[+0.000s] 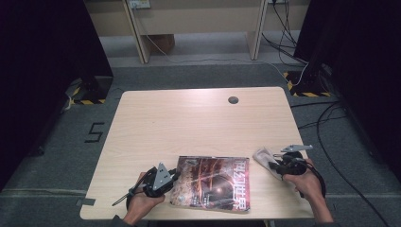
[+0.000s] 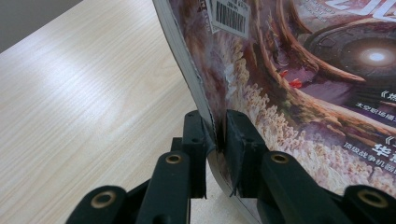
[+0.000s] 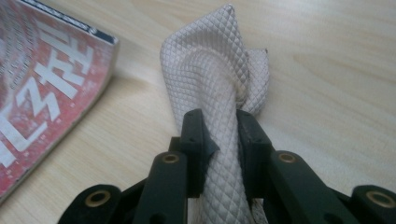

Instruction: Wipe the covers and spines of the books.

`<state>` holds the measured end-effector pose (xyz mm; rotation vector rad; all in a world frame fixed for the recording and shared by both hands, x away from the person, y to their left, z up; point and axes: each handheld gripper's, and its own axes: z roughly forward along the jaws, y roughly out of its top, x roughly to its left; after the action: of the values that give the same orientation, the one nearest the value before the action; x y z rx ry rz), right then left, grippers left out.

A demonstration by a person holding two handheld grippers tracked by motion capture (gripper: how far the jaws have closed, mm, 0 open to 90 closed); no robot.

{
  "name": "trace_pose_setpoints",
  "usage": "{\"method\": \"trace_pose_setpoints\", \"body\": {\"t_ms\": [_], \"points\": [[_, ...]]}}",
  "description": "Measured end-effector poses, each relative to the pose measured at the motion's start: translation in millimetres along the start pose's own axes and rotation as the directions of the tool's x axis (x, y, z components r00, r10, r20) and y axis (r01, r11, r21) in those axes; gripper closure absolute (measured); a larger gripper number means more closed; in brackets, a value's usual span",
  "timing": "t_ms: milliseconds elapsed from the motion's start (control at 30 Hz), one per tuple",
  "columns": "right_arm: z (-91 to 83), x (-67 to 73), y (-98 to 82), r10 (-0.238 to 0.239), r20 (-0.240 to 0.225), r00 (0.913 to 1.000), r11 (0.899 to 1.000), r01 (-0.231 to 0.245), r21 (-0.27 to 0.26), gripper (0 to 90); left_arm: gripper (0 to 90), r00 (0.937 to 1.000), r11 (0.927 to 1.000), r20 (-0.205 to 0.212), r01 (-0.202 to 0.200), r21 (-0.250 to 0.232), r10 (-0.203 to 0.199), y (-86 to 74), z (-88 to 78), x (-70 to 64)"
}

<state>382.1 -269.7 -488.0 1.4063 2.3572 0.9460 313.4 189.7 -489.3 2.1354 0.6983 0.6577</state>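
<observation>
1. Paper magazine (image 1: pixel 211 182) is seen flat at the near edge of the wooden table (image 1: pixel 189 118), glossy cover up; its left edge is pinched by the left gripper (image 2: pixel 215 135), jaws nearly together on the page stack, which curves upward there.
2. Handling, as judged: light, floppy, slick cover. It will bend rather than lift stiffly, and thin pages could crease or slip. A grip near the spine or mid-edge is preferred over a corner.
3. Quilted white cloth (image 3: pixel 219 107) lies on the table just right of the magazine, apart from it. It is clamped by the right gripper (image 3: pixel 219 135), jaws narrow, with a bunched fold squeezed between them.
4. Cloth judged soft, light, grippy; it can be held anywhere, though loose ends will drag.
5. Elsewhere: a round cable hole (image 1: pixel 233 100) at the far side of the table. Nothing stands between cloth and cover.
</observation>
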Motion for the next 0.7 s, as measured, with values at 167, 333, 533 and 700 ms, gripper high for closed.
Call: {"method": "trace_pose_setpoints", "body": {"t_ms": [167, 333, 533, 700], "points": [[-11.6, 7.7, 11.6, -0.016, 0.003, 0.9999, 0.997, 0.016, -0.081, 75.7, 78.4, 1.0000, 1.0000, -0.007, 0.004, 0.000, -0.004, 0.0, 0.4, -1.3], [-17.1, 24.7, 25.4, -0.057, -0.019, 0.9982, 0.990, 0.054, -0.129, 75.6, 78.3, 1.0000, 1.0000, -0.001, 0.007, 0.005, -0.007, 0.6, 1.4, -4.1], [-10.2, 59.0, 46.4, -0.139, -0.073, 0.9877, 0.979, 0.126, -0.161, 75.5, 78.4, 1.0000, 1.0000, 0.007, -0.001, 0.002, 0.001, 4.7, 1.0, -10.7], [1.2, 85.3, 58.7, -0.193, -0.118, 0.9742, 0.971, 0.172, -0.167, 75.5, 78.4, 1.0000, 1.0000, 0.009, -0.003, 0.003, 0.003, 5.5, 1.4, -13.7]]}}
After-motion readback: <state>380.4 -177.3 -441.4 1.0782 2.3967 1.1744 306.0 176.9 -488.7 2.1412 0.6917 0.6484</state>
